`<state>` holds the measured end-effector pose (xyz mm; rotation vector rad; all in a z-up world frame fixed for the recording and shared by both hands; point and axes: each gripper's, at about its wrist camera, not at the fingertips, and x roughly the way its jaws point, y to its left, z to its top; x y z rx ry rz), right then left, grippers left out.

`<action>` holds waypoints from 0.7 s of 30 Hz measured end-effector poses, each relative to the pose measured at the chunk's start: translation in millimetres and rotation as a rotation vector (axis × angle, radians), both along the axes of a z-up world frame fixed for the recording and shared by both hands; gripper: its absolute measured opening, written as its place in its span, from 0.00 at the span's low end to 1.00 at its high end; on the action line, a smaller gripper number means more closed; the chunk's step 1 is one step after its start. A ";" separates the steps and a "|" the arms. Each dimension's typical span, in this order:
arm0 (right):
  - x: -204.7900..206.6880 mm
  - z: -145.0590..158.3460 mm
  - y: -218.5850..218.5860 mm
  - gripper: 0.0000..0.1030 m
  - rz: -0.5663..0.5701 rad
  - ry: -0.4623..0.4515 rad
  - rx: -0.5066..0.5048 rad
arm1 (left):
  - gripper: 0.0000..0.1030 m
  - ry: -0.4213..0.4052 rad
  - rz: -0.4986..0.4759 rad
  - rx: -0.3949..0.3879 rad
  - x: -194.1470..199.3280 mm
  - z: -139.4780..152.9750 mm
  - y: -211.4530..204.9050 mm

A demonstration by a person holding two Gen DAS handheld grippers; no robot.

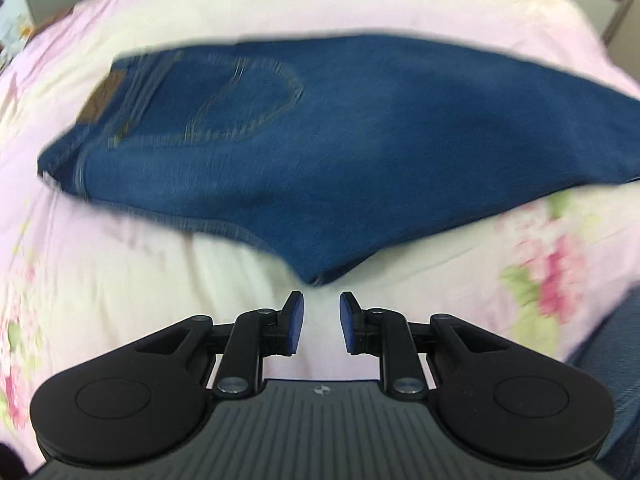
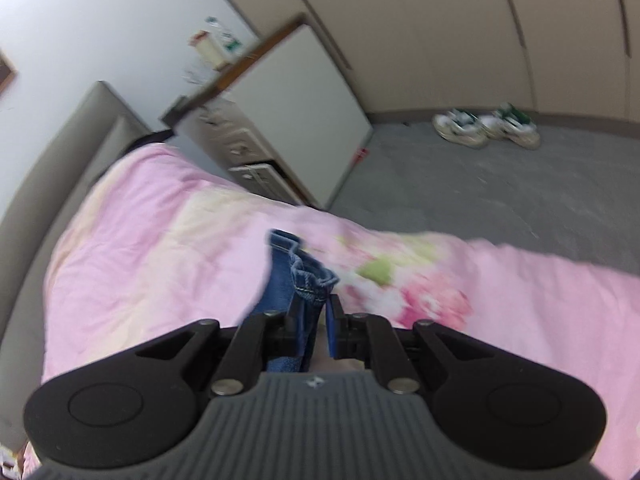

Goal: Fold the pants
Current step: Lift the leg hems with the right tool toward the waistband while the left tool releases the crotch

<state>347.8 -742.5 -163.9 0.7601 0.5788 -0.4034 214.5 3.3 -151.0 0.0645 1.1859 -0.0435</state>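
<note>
Crosswise, jeans (image 1: 340, 152) lie, waistband left.

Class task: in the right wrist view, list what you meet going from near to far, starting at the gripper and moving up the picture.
right gripper shut on the jeans hem → pink floral bedspread → white cabinet → wall

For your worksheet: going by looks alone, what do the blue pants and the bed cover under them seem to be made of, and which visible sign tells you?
Blue pants: seemingly denim, matte, with pale contrast stitching around the back pocket and a brown waistband patch, perhaps leather.
Bed cover: soft woven cloth, likely cotton, matte, printed with pink flowers, lightly creased.
</note>
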 end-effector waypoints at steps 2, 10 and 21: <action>4.0 32.8 16.2 0.06 0.053 -0.048 -0.037 | 0.25 -0.058 -0.023 -0.010 -0.7 16.0 2.4; 28.5 153.8 135.2 0.06 0.298 -0.201 -0.129 | 0.25 -0.240 -0.036 -0.022 4.5 72.7 26.5; 83.2 184.9 382.4 0.05 0.700 -0.249 -0.090 | 0.23 -0.304 0.029 -0.221 26.9 74.5 75.3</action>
